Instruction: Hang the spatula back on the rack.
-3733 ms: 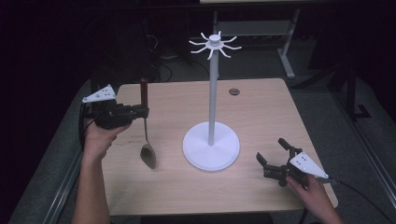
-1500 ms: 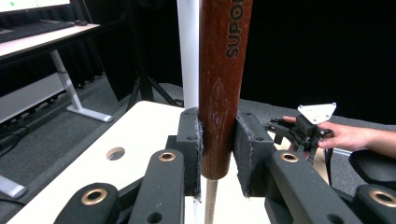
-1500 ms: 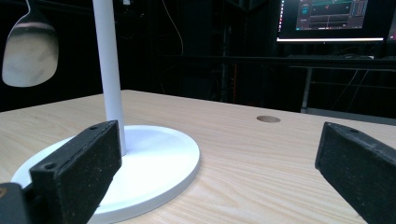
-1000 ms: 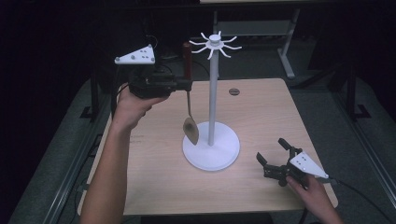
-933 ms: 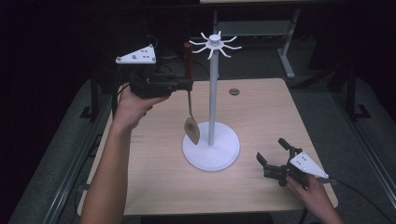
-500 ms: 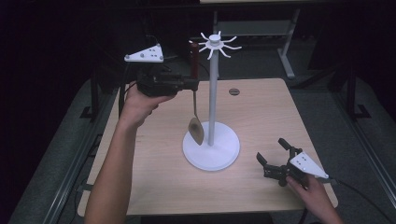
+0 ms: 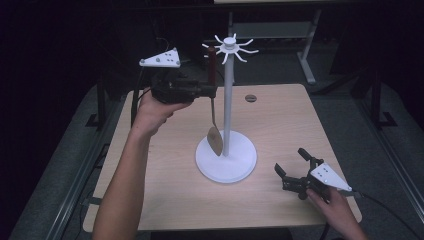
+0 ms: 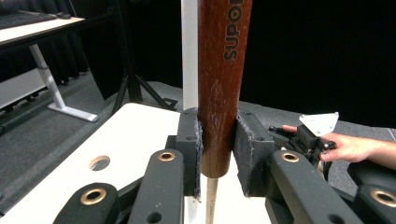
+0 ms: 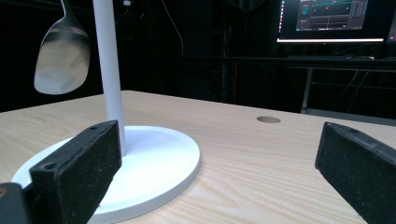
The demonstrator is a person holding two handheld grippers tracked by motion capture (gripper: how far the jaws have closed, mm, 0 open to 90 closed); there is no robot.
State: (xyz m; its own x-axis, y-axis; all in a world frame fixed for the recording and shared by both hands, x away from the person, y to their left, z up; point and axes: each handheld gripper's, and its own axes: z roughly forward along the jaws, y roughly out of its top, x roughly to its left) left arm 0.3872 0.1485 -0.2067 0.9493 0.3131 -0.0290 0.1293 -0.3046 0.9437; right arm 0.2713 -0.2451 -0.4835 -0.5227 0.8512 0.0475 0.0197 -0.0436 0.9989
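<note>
A utensil with a reddish-brown wooden handle (image 7: 212, 65) and a metal blade (image 7: 215, 138) hangs upright, blade down, just left of the white stand's pole (image 7: 228, 100). My left gripper (image 7: 210, 91) is shut on the handle, raised above the table, level with the upper pole. In the left gripper view the pads (image 8: 191, 140) press on the handle (image 8: 219, 93), with the pole (image 8: 189, 51) behind. The handle's top is close under the stand's ring of hooks (image 7: 230, 47). My right gripper (image 7: 291, 161) rests open at the table's front right, nothing between its jaws. Its view shows the blade (image 9: 60, 51) beside the pole (image 9: 106, 70).
The stand's round white base (image 7: 235, 167) sits mid-table. A cable hole (image 7: 251, 98) lies at the back of the wooden table (image 7: 165, 200). The other hand with its gripper (image 8: 308, 135) appears in the left gripper view. Dark floor and desk legs surround the table.
The left hand has lifted the utensil from low over the table's left side and carried it right, up to the stand's pole. The right gripper has stayed put.
</note>
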